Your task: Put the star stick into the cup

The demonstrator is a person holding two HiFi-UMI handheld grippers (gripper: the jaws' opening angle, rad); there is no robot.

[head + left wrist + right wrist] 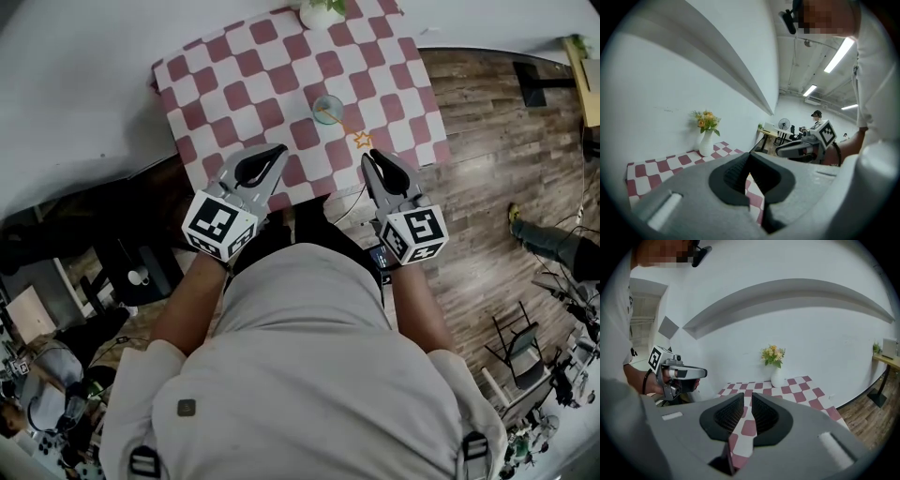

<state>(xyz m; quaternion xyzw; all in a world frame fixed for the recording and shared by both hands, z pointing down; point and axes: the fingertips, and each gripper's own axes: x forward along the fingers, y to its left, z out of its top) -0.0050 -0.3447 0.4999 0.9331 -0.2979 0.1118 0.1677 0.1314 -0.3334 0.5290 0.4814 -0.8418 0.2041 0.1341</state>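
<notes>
Left gripper view: left claw (pixel 749 157) has its tips pressed together, nothing between them, only checked cloth showing past the pads. Right gripper view: right claw (pixel 747 397) is spread by a narrow gap and empty, with pink and white squares visible through the slot. In the head view both claws are held side by side over the near edge of the desk (pixel 234 66), left one toward the middle of that edge, right one by the near right corner, each in one of the person's hands with the marker cube toward the body. The star stick (pixel 361 140) lies on the cloth just ahead of the right claw's tips and apart from them, star end nearest the claw, thin orange shaft running back to the cup (pixel 328 110). Can't tell whether the far end sits inside the cup or only reaches it. The cup is clear, upright, near the middle of the desk, ahead of and between the two claws. A white vase of flowers (pixel 323 11) stands at the far edge by the wall. Wood floor (pixel 487 141) is to the right of the desk. Far back in the left gripper view are a fan (pixel 784 124) and a person in a cap (pixel 816 115).
</notes>
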